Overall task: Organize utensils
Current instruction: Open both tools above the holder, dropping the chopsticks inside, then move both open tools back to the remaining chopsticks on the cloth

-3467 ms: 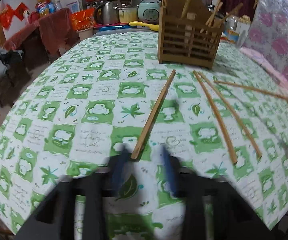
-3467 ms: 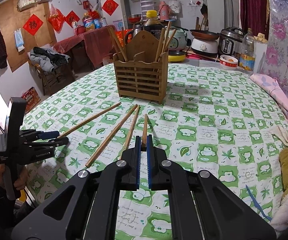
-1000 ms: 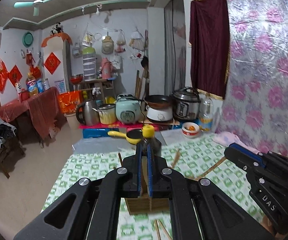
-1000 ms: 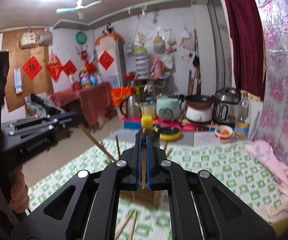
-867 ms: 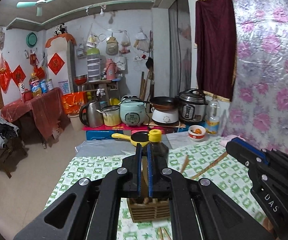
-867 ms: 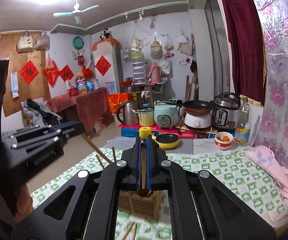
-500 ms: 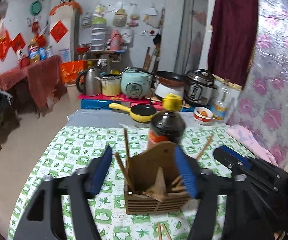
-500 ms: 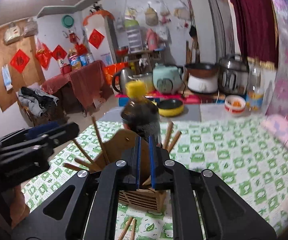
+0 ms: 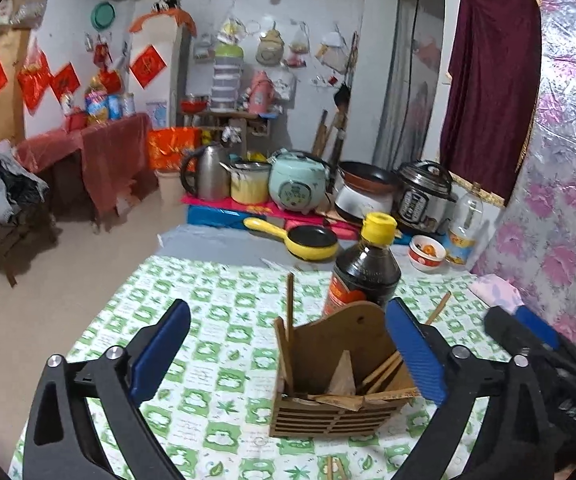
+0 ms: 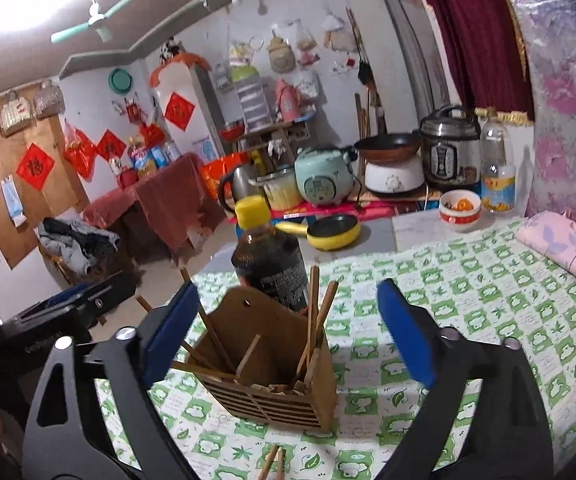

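- The left gripper [image 9: 288, 354] and the right gripper [image 10: 288, 336] both hang above the wooden utensil holder [image 9: 340, 384], each with its blue pads spread wide and nothing between them.
- The holder stands on the surface [image 9: 223, 304], which is covered by a green-and-white checked cloth; several chopsticks [image 10: 312, 312] stand or lean inside it, their lower ends hidden by the slatted walls.
- In the left wrist view the left gripper's right pad [image 9: 416, 352] covers the holder's right edge, and the right gripper's black body fills the far right, cut off by the frame.
- More chopsticks [image 10: 272, 462] lie on the cloth in front of the holder; only their tips show at the bottom edge, between the gripper arms.
- A dark sauce bottle [image 10: 269, 260] with a yellow cap stands just behind the holder, its base hidden by the holder's tall back panel. Its label has fine print too small to read.
- In the right wrist view the left gripper's body shows at the left, with pale lettering too blurred to read with certainty.
- Beyond the surface sit a yellow pan [image 9: 308, 240], a mint rice cooker [image 9: 296, 186], a pressure cooker [image 10: 450, 146], a kettle [image 9: 205, 176] and a small bowl [image 10: 459, 206].
- Red diamond paper squares [image 10: 35, 166] with a Chinese character hang on the walls.
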Available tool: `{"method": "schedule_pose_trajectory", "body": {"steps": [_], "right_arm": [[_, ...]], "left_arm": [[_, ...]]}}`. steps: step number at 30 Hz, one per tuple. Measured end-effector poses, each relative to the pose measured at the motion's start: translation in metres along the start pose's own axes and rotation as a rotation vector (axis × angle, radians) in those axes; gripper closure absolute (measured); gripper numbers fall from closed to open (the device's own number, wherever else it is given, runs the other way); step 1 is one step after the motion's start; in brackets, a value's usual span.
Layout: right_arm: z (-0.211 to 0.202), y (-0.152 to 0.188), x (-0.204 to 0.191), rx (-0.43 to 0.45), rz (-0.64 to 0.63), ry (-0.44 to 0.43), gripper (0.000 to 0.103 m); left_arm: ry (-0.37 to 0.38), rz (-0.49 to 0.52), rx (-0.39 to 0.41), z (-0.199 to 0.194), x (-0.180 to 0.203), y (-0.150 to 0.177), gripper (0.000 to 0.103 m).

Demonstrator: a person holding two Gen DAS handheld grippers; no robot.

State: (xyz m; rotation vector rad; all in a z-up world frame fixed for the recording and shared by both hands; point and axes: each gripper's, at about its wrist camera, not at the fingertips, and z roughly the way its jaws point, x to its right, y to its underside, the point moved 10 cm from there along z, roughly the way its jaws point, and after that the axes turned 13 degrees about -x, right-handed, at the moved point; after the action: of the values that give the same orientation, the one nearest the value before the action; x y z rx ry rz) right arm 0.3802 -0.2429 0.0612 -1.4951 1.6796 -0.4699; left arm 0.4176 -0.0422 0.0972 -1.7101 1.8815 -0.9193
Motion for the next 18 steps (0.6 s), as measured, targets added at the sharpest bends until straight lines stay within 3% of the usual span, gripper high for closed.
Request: {"method": "schedule_pose_trajectory", "body": {"steps": [5, 11, 14, 18], "right_arm": [[-0.015, 0.009, -0.008, -0.01, 0.026, -0.043, 0.008], [-0.03, 0.036, -0.021, -0.025, -0.03, -0.007, 0.007], [-0.041, 0.073, -0.016, -0.013, -0.072, 0.057, 0.007], [-0.036, 0.124, -0.005, -0.083, -0.167, 0.158, 0.006]], "left_arm": [[-0.061, 0.024, 0.013, -0.012, -0.006, 0.017, 0.006], [-0.123, 0.022, -0.056, -0.002, -0.027, 0.078, 0.006], [-0.169, 0.028, -0.07, -0.003, -0.033, 0.106, 0.006], [-0.178, 0.044, -0.133, 0.001, -0.035, 0.15, 0.006]]}}
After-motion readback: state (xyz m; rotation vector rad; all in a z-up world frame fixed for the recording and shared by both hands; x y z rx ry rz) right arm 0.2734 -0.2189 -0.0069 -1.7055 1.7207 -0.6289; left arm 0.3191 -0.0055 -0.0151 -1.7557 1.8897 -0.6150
